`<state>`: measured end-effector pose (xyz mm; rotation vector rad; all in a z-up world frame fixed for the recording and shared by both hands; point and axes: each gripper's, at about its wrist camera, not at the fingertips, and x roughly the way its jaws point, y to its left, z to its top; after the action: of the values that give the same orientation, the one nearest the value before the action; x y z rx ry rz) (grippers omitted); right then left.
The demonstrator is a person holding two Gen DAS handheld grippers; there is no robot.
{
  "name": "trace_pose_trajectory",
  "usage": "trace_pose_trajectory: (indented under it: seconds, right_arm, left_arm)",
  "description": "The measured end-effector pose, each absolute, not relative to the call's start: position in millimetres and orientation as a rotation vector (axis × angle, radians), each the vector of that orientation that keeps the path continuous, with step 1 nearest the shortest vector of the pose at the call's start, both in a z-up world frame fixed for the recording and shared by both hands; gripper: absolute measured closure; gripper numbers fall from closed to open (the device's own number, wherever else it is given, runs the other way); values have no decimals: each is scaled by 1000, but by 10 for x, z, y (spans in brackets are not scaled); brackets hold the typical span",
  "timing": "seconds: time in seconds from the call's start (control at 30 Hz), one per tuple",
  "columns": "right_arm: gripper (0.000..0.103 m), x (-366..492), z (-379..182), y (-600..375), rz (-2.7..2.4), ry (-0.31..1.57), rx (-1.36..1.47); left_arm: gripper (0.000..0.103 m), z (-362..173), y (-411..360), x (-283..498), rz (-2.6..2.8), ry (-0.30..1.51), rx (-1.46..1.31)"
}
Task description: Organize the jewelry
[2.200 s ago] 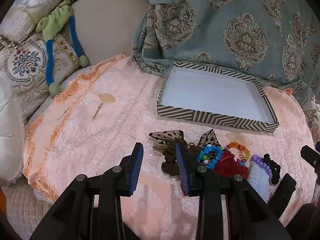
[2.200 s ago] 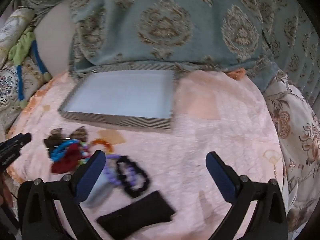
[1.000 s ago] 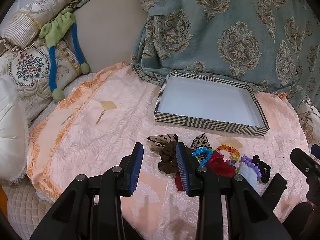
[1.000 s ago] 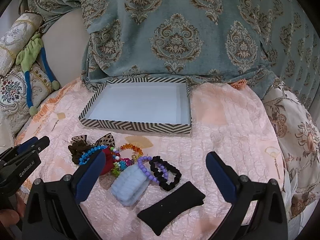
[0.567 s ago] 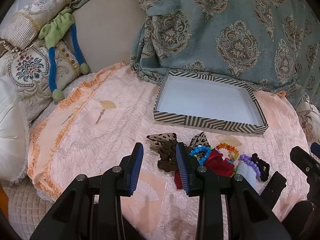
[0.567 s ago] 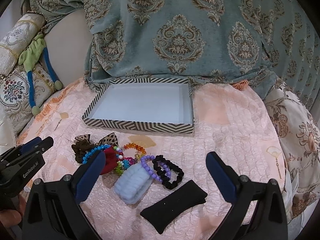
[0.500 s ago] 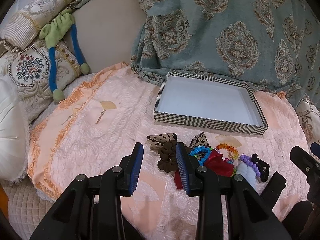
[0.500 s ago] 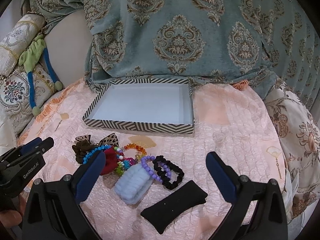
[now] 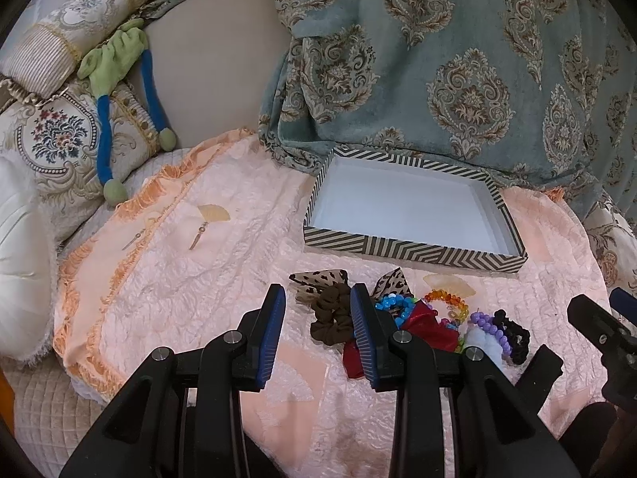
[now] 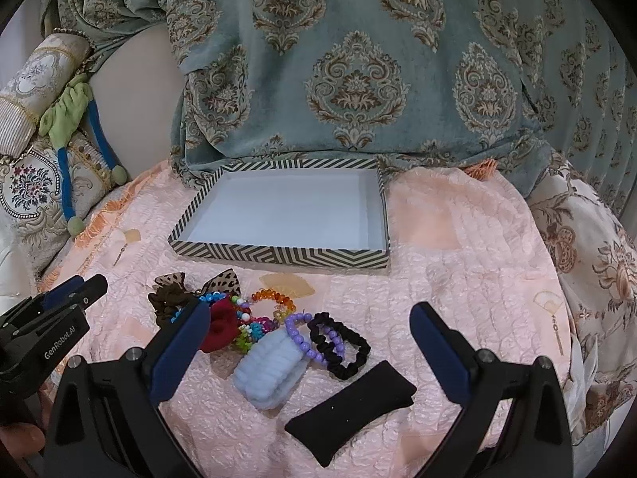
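Both my left gripper (image 9: 316, 332) and right gripper (image 10: 308, 340) hang spread and empty above the jewelry pile (image 10: 254, 320), lower centre; the striped cardboard tray (image 10: 278, 257) waits bare mid-frame, so I judge picking a first piece comes next

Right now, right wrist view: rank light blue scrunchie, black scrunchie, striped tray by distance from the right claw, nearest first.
1. light blue scrunchie, just ahead of the open right claw, toward its left finger.
2. black scrunchie, slightly farther, near centre.
3. striped tray, farthest, empty, by the blanket.
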<state>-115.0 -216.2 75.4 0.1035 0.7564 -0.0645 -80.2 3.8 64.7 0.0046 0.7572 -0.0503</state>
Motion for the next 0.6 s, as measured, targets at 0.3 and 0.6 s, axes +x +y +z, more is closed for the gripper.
trace_pose_trajectory:
  seconds: [0.3, 0.6]
  right_arm:
    - [1, -1172, 768, -2121, -52, 746, 89]
    - [1, -1153, 737, -2139, -53, 762, 98]
  left_arm:
    - [86, 620, 38, -798, -52, 769, -1]
    - [86, 590, 37, -806, -50, 776, 5]
